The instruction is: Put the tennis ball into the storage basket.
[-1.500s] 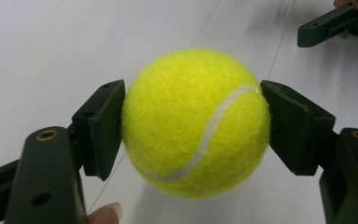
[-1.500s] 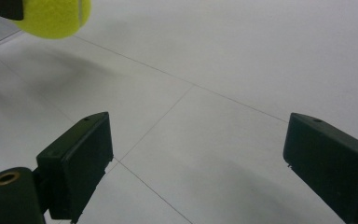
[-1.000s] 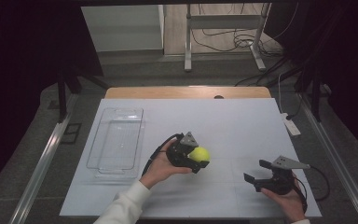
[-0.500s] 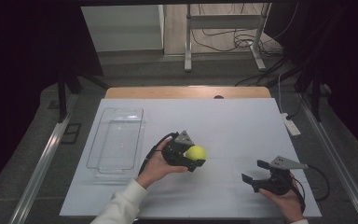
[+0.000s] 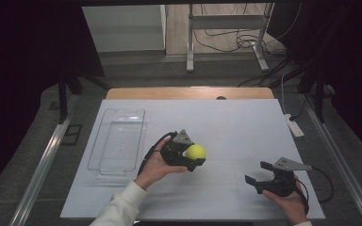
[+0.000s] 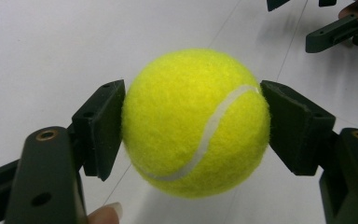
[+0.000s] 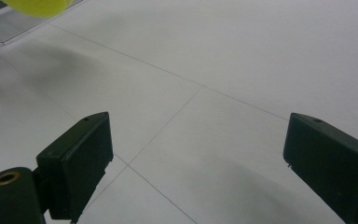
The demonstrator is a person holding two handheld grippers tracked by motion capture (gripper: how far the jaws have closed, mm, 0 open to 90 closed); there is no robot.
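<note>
Since a second ago we have drawn the tennis ball [image 5: 196, 151], clenched in the left gripper [image 6: 192, 122] fingers, slightly toward the clear tray [image 5: 119, 141] at centre left, carrying it trayward, while the right gripper [image 5: 263, 173] waits at lower right, fingers spread and empty.

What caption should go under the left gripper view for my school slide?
The left hand-held gripper squeezes a yellow tennis ball between its two black pads above the white table.
</note>
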